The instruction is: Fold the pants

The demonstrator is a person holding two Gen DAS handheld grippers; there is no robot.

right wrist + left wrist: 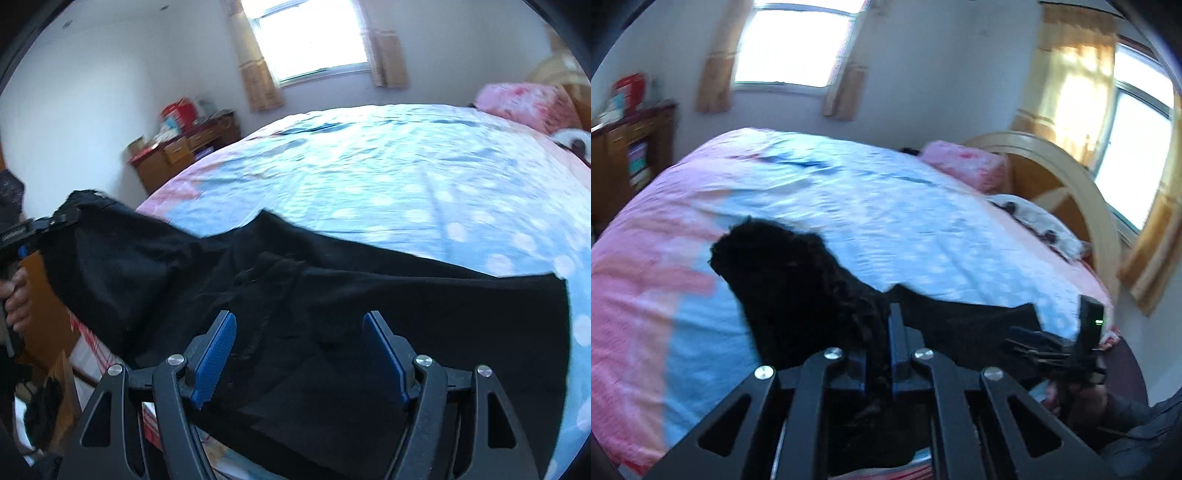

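At lower centre my left gripper (886, 347) pinches the black pants (790, 295), raised over the bed (886, 221); my right gripper (299, 354), spread, must grasp next

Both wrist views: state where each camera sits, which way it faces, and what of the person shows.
Left wrist view: sits on the left gripper, looking along fingers shut on the black pants across the bed toward a window; the right gripper shows at right.
Right wrist view: sits on the right gripper, jaws open above the pants, facing the same way; the left gripper and hand show at left.
Shared: pants, bed, window, pink pillow.
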